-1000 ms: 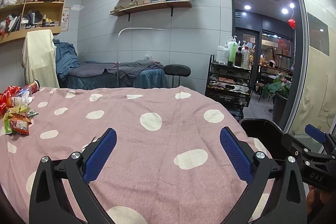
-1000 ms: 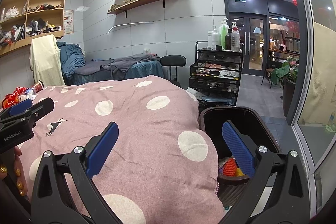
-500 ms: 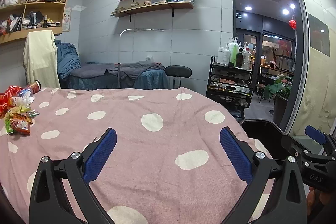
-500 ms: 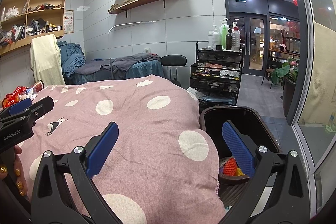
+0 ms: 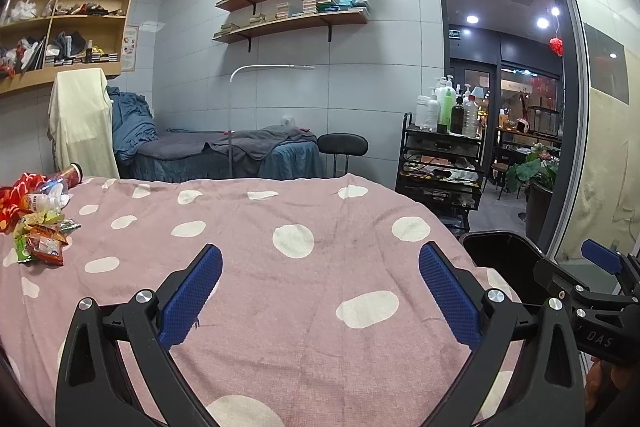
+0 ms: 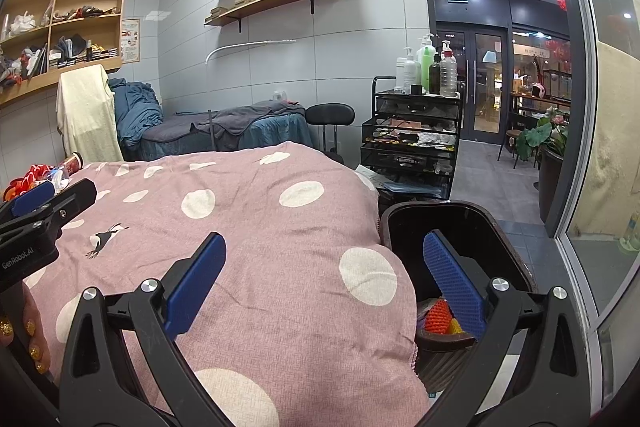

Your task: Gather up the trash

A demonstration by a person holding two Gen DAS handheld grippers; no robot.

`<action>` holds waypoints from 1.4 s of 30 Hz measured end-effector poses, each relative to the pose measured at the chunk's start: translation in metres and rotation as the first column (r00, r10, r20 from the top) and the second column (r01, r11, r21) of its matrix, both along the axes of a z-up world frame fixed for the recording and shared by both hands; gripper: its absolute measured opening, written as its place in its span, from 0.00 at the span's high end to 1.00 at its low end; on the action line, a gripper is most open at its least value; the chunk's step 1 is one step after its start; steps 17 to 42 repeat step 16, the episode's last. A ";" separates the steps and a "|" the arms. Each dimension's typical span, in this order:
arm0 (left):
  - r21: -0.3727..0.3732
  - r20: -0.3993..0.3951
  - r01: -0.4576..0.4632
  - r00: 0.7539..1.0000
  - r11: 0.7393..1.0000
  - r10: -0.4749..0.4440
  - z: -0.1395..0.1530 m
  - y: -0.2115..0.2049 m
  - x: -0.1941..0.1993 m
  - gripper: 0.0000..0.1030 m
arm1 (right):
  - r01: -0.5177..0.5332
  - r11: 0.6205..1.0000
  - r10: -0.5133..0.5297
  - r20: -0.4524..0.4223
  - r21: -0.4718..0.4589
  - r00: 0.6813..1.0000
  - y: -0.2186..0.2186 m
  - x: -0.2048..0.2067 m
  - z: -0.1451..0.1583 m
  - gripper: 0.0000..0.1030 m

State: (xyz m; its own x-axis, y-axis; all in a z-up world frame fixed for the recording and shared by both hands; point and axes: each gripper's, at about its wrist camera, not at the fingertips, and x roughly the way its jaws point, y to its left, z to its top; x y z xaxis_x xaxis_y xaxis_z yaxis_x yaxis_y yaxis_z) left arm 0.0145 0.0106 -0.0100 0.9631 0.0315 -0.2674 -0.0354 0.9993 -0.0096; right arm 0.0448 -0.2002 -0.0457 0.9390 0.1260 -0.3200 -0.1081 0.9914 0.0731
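We hold our left gripper (image 5: 320, 291) with its blue pads spread wide and nothing between them, above the pink polka-dot blanket (image 5: 304, 307). Our right gripper (image 6: 324, 287) is equally wide and empty, its left finger over the blanket's edge and its right finger over the black trash bin (image 6: 516, 259). The bin stands just beside the bed's right side; inside it we see an orange mesh item (image 6: 438, 315) and something yellow. Farther off, at the blanket's far left edge, lies the remaining trash: snack wrappers (image 5: 42, 243), a crushed plastic bottle (image 5: 46, 197) and a red can (image 5: 72, 173). Beyond stands a black cart with bottles (image 5: 444, 147).
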 end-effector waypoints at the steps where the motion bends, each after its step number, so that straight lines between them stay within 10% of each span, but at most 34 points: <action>1: -0.002 0.000 0.002 1.000 1.000 -0.002 0.000 0.000 0.000 0.05 | 0.000 1.000 0.000 0.000 0.000 1.000 0.000 0.000 0.000 0.05; 42: -0.018 -0.028 -0.009 1.000 1.000 0.009 -0.001 0.000 0.001 0.05 | 0.000 1.000 0.000 -0.005 0.000 1.000 -0.001 0.000 -0.001 0.05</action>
